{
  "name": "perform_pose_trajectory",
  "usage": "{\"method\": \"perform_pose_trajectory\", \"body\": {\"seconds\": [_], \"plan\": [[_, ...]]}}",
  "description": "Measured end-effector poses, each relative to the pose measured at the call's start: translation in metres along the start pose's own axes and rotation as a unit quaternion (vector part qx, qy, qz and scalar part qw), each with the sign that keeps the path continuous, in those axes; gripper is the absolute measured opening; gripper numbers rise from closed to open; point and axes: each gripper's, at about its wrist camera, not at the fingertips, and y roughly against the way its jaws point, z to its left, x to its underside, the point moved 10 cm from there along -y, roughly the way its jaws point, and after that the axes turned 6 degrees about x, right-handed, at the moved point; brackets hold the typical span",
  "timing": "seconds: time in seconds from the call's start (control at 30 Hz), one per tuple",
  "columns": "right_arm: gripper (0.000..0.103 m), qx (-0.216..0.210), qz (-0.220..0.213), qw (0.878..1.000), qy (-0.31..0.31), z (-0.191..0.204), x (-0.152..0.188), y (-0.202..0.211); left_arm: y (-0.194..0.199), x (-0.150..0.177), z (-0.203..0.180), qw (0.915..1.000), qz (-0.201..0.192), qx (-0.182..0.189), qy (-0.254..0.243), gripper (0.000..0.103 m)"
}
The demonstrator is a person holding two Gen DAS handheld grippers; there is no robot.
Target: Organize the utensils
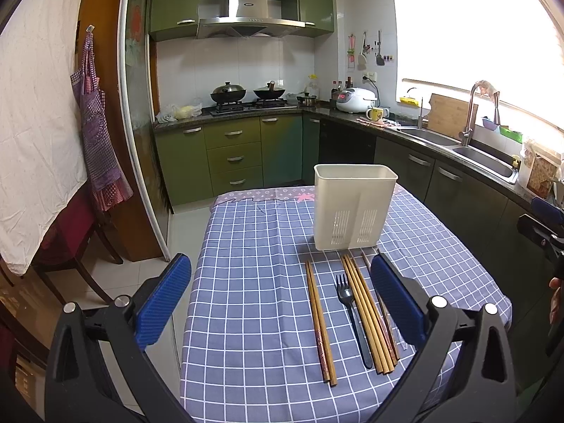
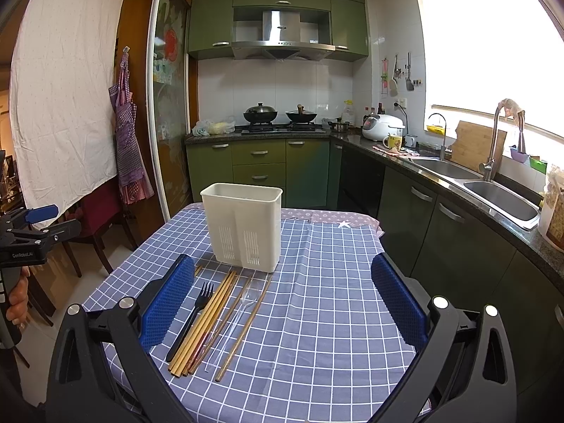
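A white slotted utensil holder [image 1: 354,208] [image 2: 243,225] stands upright on the blue checked tablecloth [image 1: 253,282] [image 2: 317,299]. In front of it lie a pair of brown chopsticks [image 1: 320,324], a black fork [image 1: 352,320] [image 2: 192,317], a bundle of several wooden chopsticks [image 1: 368,317] [image 2: 204,324], a clear plastic spoon [image 2: 232,324] and a single chopstick [image 2: 243,328]. My left gripper [image 1: 280,259] hovers open above the near table edge, with the utensils between and below its pads. My right gripper [image 2: 282,259] is open too, right of the utensils, holding nothing.
Green kitchen cabinets [image 1: 232,158], a stove with two woks [image 1: 246,97] and a counter with a double sink [image 2: 493,190] run behind and to the right of the table. A dark wooden chair [image 1: 74,239] stands left. A hand [image 2: 17,299] holds the left gripper's handle.
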Motion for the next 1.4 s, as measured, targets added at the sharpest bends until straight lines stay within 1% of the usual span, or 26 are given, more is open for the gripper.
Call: {"method": "perform_pose_trajectory", "body": {"seconds": [1.4], "plan": [[0.099,0.0,0.006,1.0,0.001,-0.0025,0.0071,-0.0028,-0.0044,0.0057,-0.0056,1.0,0.004,0.001,-0.004,0.097]]}}
